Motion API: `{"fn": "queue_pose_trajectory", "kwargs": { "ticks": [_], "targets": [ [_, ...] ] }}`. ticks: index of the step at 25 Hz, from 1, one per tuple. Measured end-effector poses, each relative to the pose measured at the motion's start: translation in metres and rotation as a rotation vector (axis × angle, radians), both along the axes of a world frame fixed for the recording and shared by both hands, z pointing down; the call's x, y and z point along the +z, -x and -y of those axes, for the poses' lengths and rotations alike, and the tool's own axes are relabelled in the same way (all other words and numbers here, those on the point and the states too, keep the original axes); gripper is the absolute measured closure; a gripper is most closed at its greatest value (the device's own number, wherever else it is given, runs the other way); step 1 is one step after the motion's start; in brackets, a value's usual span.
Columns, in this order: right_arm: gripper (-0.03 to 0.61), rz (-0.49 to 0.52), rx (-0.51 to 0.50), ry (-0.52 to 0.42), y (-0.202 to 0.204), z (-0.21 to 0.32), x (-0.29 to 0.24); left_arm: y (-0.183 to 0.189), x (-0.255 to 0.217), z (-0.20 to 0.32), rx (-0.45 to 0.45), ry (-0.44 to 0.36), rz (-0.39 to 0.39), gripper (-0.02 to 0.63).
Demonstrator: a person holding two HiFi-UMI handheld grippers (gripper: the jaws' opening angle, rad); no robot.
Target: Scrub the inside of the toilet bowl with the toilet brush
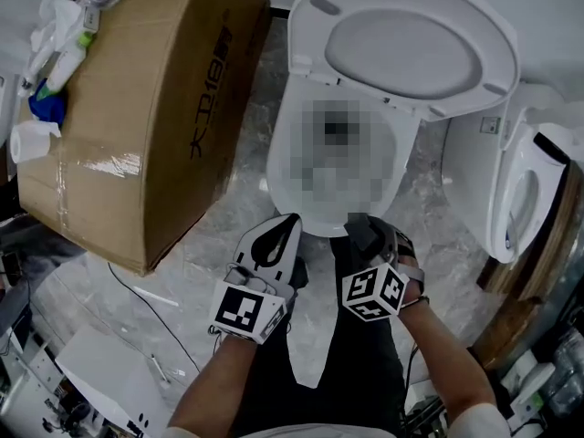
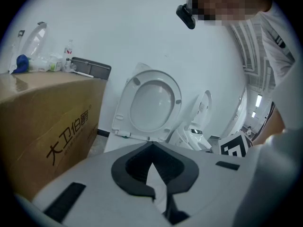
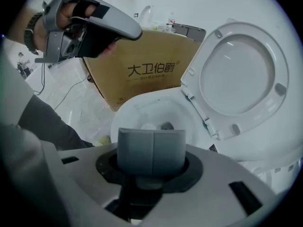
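Note:
The white toilet bowl (image 1: pixel 277 158) stands open ahead of me, its seat and lid (image 1: pixel 415 44) raised against the wall. No toilet brush shows in any view. My left gripper (image 1: pixel 288 222) hovers just before the bowl's front rim, its jaws meeting at the tip (image 2: pixel 152 144) with nothing between them. My right gripper (image 1: pixel 361 223) hangs beside it at the same rim, its grey pads (image 3: pixel 135 150) pressed flat together and empty. In the right gripper view the bowl (image 3: pixel 142 110) lies straight beyond the pads, and the left gripper (image 3: pixel 124 28) is up at the left in a gloved hand.
A large cardboard box (image 1: pixel 146 108) stands close on the toilet's left, with bottles and plastic clutter (image 1: pixel 55 35) on top. A second toilet (image 1: pixel 520 181) stands at the right. Cables and papers (image 1: pixel 119 354) lie on the marble floor at the lower left.

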State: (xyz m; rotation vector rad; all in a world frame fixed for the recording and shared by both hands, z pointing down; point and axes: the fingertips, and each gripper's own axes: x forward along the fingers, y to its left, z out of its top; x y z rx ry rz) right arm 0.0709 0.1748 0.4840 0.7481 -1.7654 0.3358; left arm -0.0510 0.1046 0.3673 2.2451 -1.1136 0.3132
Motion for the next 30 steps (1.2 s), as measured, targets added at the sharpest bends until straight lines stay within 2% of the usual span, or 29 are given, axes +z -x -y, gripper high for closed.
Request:
{"fn": "queue_pose_trajectory", "kwargs": {
  "ticks": [8,19,30],
  "targets": [
    [0.422,0.041,-0.054,-0.072,0.009,0.013,0.033,-0.013,0.026,-0.012,0.013,0.010,-0.017,0.606],
    [0.422,0.064,-0.047,-0.172,-0.006,0.063,0.050,-0.035,0.054,0.001,0.010,-0.003,-0.027,0.606],
    [0.422,0.018,-0.044,-0.208,-0.050,0.101,0.054,-0.042,0.064,0.018,0.012,-0.009,-0.015,0.606]
  ]
}}
